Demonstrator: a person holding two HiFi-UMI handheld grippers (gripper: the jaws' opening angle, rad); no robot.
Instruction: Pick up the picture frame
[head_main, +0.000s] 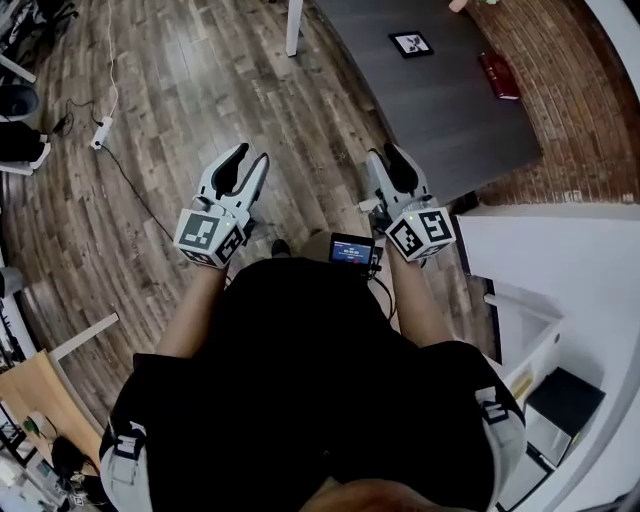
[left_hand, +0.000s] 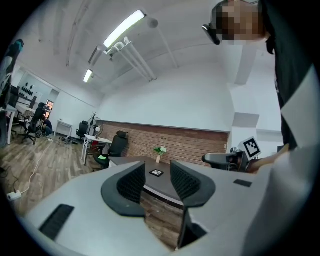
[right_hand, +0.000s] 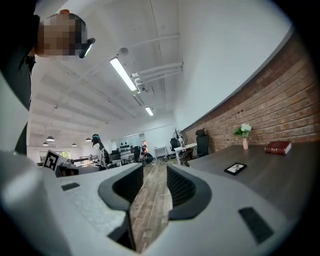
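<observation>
Lying upper centre: small black picture frame (head_main: 411, 43) | likely light, rigid; grasp edge | left gripper (head_main: 252, 155), right gripper (head_main: 384, 152): jaws released, empty.

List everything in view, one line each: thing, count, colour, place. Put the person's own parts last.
picture frame: one, black, flat on the table
book: one, red, on the table, right of the frame
table: one, dark grey, ahead of the grippers
vase of flowers: one, white blooms, table's far end
power strip: one, white, on the floor at left
office chair: one, black, beyond the table
left gripper: one, white and black, open, empty
right gripper: one, white and black, open, empty
</observation>
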